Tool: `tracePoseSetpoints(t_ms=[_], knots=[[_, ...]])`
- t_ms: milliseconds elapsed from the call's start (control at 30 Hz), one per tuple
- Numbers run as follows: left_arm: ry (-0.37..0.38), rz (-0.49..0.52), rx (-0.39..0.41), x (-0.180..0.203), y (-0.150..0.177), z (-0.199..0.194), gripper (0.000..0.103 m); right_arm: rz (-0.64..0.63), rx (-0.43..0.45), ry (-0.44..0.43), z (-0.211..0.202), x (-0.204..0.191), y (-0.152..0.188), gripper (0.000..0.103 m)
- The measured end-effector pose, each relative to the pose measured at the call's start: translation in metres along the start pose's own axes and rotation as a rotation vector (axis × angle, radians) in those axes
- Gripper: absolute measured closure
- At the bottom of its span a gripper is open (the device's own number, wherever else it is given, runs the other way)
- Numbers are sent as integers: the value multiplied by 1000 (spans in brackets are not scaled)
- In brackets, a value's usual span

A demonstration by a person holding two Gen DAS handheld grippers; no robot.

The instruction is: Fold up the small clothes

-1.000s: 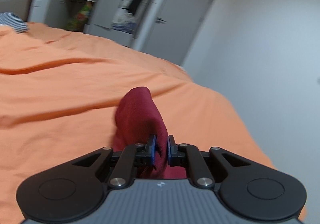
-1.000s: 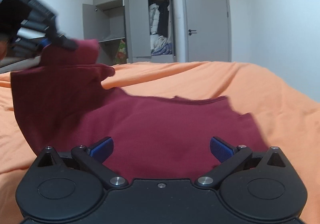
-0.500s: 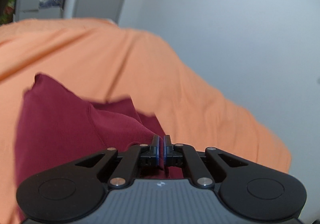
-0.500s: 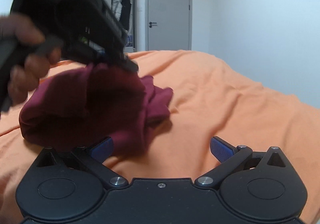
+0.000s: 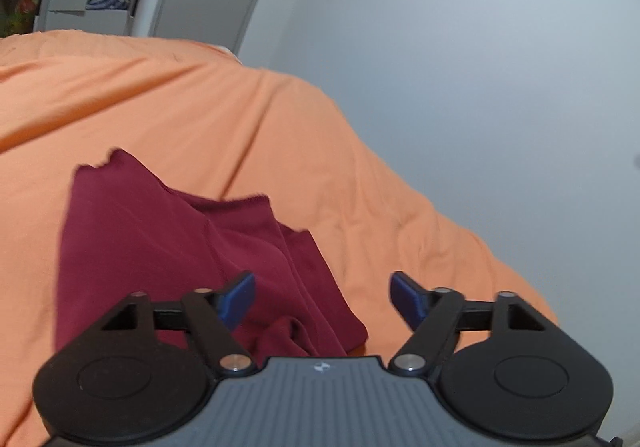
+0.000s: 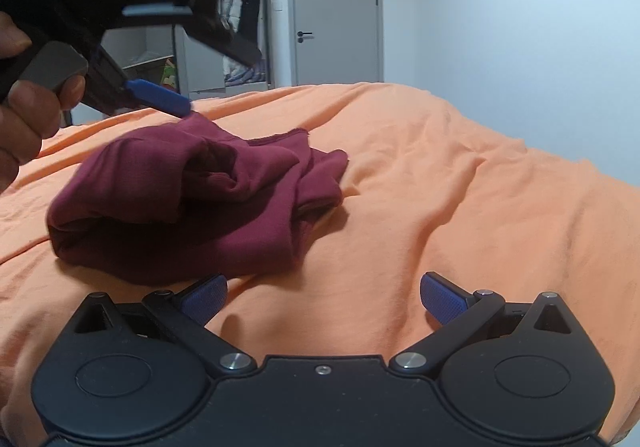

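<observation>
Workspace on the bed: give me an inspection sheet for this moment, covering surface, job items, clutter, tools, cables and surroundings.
Surface: orange bedspread, wrinkled, covering the bed.
Job's things: one maroon garment, lying on the bedspread in a loose, bunched fold with layers overlapping; edges not aligned.
Clutter: nothing seen on the bed apart from the garment.
Grippers: left tool open, hovering above the garment's near part, gripping nothing; in the right wrist view a hand holds it. Right tool open, empty, over bare bedspread beside the garment.
Cables: nothing seen.
Surroundings: grey wardrobe with its door open and clothes inside, closed grey door, plain white wall.
</observation>
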State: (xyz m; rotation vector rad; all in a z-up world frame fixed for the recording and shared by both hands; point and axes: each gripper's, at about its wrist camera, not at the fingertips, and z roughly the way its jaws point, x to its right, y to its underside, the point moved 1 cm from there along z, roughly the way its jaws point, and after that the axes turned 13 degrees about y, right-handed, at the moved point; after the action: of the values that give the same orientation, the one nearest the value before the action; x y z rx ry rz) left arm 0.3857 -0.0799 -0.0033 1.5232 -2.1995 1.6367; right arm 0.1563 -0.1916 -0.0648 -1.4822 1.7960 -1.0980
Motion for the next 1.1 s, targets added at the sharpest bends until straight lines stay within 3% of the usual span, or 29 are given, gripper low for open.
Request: tracePoseSetpoints(t_ms=[133, 267, 467, 633, 767, 1000, 1100], knots=[[-84, -17, 103, -12, -4, -31, 1, 40, 18, -79, -10, 16, -9, 1], [-227, -59, 165, -42, 2, -60, 1, 103, 25, -185, -8, 26, -28, 0], [-395, -202, 138, -96, 24, -92, 1, 168, 22, -324, -5, 15, -50, 0], [-404, -256, 81, -114, 49, -96, 1, 282, -93, -467, 20, 8, -63, 0], [-383, -260, 77, -117, 66, -94, 1, 336, -206, -484, 41, 0, -68, 0], [-379, -244, 54, -119, 78, -92, 1, 438, -219, -532, 65, 1, -88, 0], [-383, -244, 52, -117, 78, -91, 1, 477, -233, -475, 80, 2, -95, 1]])
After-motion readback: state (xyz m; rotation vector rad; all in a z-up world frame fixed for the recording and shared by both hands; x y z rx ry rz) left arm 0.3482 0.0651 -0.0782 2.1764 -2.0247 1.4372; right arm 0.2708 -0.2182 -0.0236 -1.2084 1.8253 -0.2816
